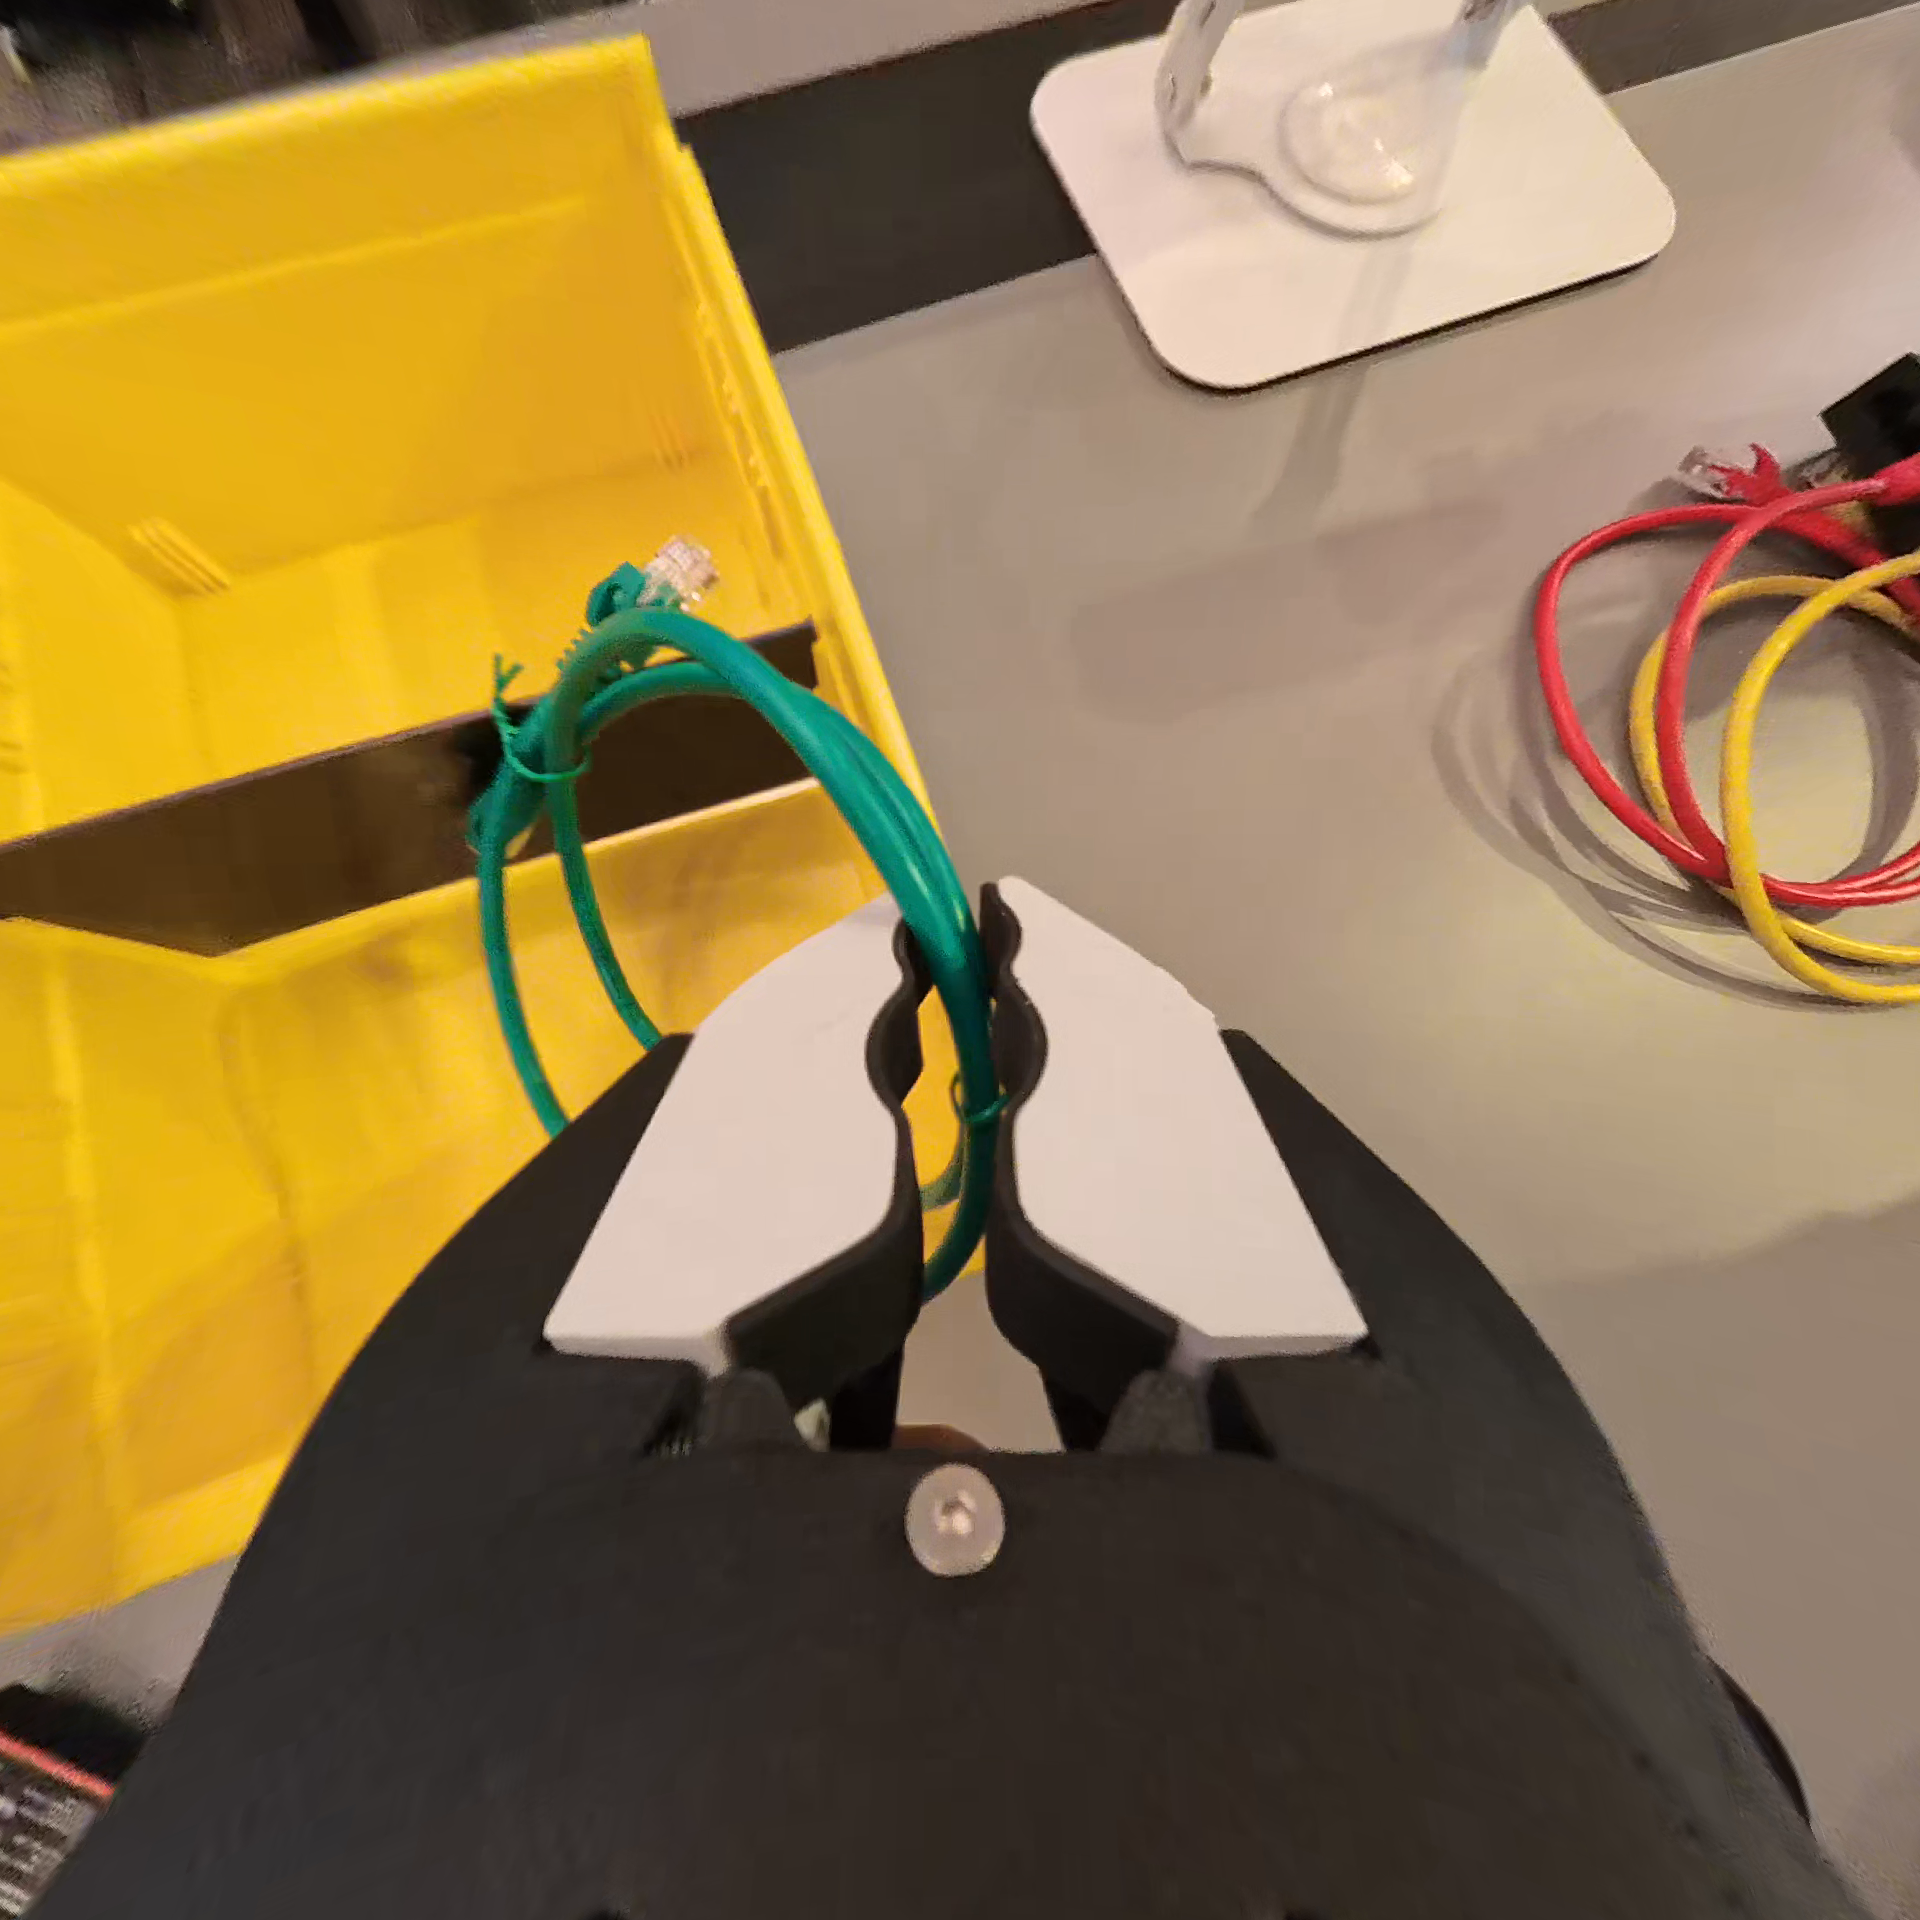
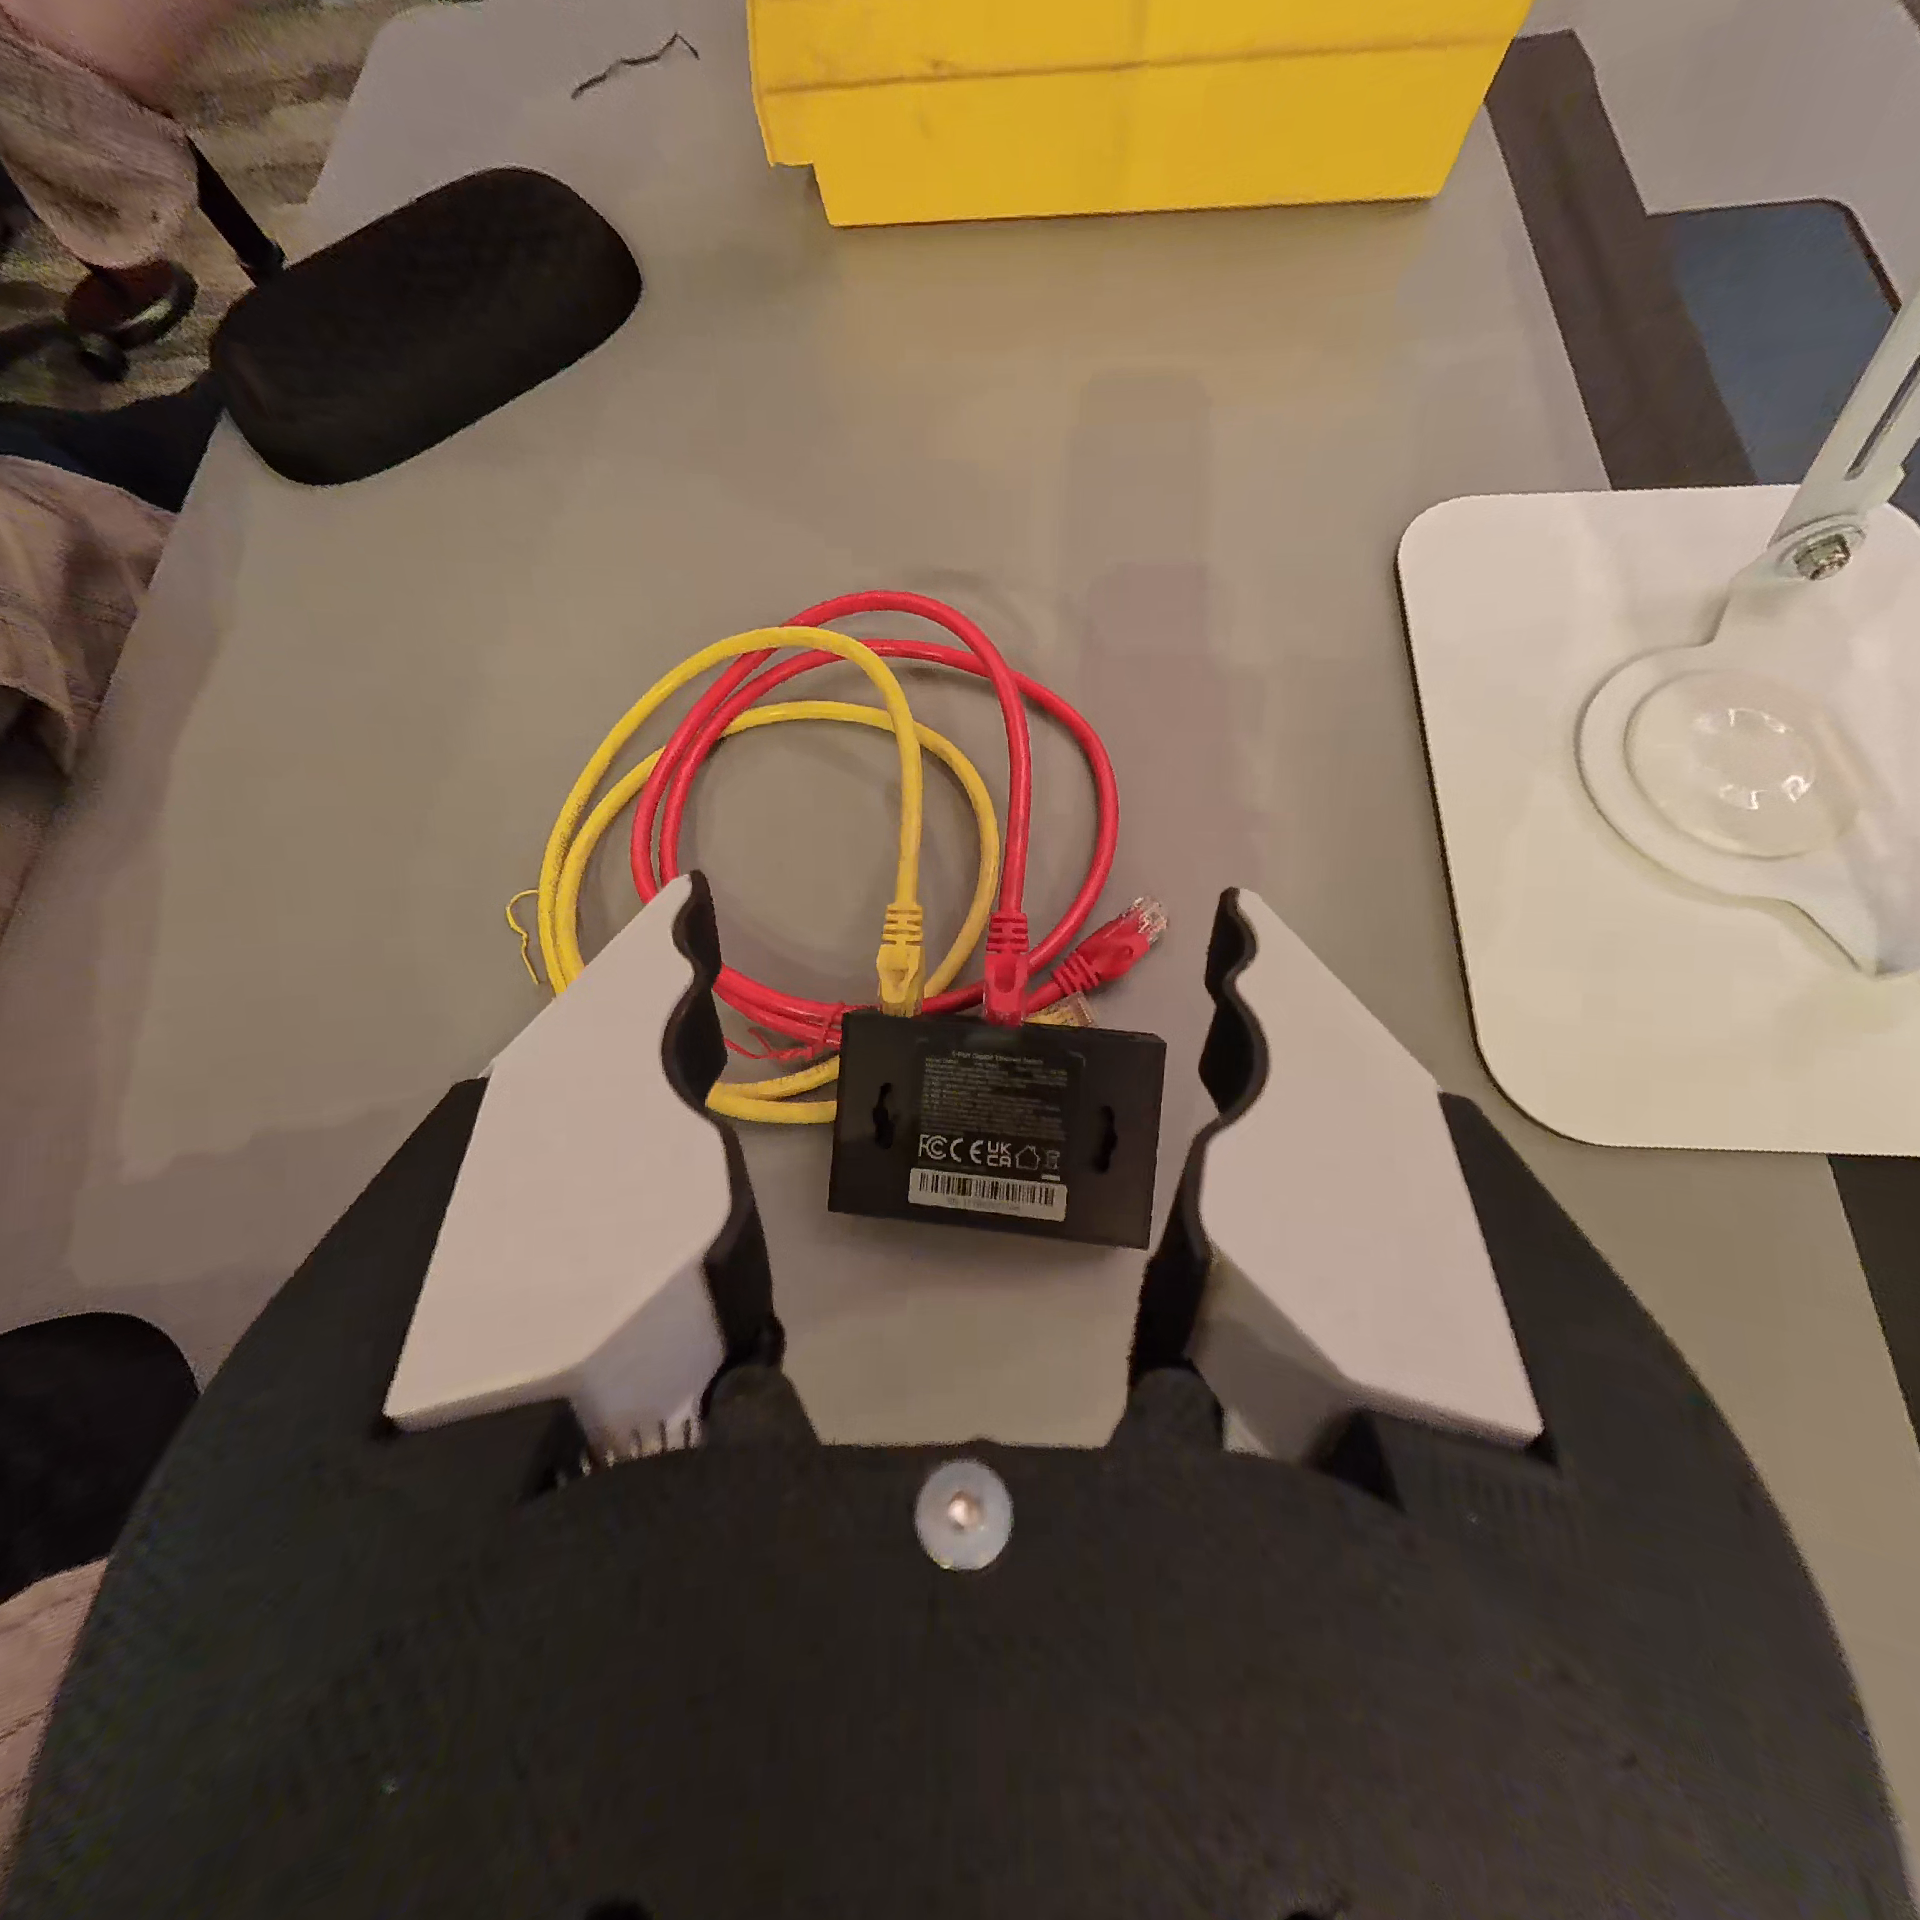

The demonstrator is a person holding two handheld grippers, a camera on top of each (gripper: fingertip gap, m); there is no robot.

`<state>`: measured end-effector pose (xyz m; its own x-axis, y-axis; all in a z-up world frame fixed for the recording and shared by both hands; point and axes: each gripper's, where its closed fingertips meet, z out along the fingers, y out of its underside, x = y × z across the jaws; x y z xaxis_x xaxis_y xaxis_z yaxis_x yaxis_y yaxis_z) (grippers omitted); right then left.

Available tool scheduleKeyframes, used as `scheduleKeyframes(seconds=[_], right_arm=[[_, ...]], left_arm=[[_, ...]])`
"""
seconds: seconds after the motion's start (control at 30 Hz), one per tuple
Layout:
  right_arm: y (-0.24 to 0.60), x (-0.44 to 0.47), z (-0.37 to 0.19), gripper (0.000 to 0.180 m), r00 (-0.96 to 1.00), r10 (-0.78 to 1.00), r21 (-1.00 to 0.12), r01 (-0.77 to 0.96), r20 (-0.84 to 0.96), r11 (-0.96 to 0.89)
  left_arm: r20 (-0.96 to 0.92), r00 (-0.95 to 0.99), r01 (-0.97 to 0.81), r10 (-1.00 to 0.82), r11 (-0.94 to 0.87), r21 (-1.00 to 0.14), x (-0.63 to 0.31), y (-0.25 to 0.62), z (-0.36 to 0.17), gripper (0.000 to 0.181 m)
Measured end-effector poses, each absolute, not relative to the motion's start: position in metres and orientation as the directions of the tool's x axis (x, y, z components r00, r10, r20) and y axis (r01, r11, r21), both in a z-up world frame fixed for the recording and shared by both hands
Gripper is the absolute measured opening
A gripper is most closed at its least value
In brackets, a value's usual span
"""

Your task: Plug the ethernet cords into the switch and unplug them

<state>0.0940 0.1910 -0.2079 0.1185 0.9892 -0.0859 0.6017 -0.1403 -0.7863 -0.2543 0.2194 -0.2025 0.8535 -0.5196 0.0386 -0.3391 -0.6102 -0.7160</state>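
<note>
Left tool (image 1: 951, 914) clamped on coiled green ethernet cord (image 1: 831, 727), held over yellow bin (image 1: 312, 364). Right tool (image 2: 961, 914) apart, above black switch (image 2: 997, 1127) on grey surface (image 2: 1247, 468); yellow cord (image 2: 904, 790) & red cord (image 2: 1023, 769) plugged in, red's other end loose.

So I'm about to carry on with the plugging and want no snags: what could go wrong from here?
1. The green cord is still twist-tied in a coil, so its plug may not reach the switch.
2. The left claw pinches mid-loop; the coil could swing.
3. The switch looks light; pushing may slide it.
</note>
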Motion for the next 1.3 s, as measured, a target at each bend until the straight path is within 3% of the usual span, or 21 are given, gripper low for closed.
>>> scheduleKeyframes(seconds=[0.17,0.4,0.6,0.83,0.87,1.0,1.2,1.3], right_arm=[[0.191,0.094,-0.201,0.092,0.115,0.990,-0.806,0.577,-0.083,-0.134],[0.188,0.080,-0.162,0.090,0.109,0.994,-0.872,0.488,0.010,-0.044],[0.188,0.044,-0.108,0.088,0.162,0.966,-0.924,0.359,0.199,0.130],[0.203,0.052,-0.081,0.081,0.290,0.900,-0.925,0.291,0.327,0.243],[0.204,0.056,-0.082,0.075,0.292,0.897,-0.924,0.291,0.332,0.247],[0.202,0.066,-0.078,0.021,0.277,0.904,-0.937,0.227,0.324,0.266],[0.208,0.072,-0.080,0.010,0.302,0.909,-0.950,0.214,0.288,0.229],[0.219,0.076,-0.072,0.009,0.379,0.901,-0.974,0.159,0.210,0.160]], left_arm=[[-0.027,0.849,-0.336,-0.527,-0.500,-0.798,-0.258,0.220,-0.168,0.005],[-0.109,0.753,-0.340,-0.649,-0.241,-0.909,-0.222,0.199,-0.074,0.004],[-0.043,0.426,-0.262,-0.904,-0.077,-0.962,-0.117,0.170,-0.013,0.004],[-0.020,0.006,-0.323,-1.000,0.017,-0.946,-0.008,0.149,-0.026,0.004],[-0.006,-0.035,-0.325,-0.999,0.017,-0.946,0.001,0.147,-0.029,0.004],[0.017,-0.172,-0.324,-0.985,0.040,-0.945,0.021,0.138,-0.041,0.004],[0.033,-0.132,-0.200,-0.991,-0.006,-0.980,0.023,0.166,-0.042,0.008],[-0.009,0.011,-0.107,-1.000,0.008,-0.994,0.016,0.189,-0.034,0.040]])
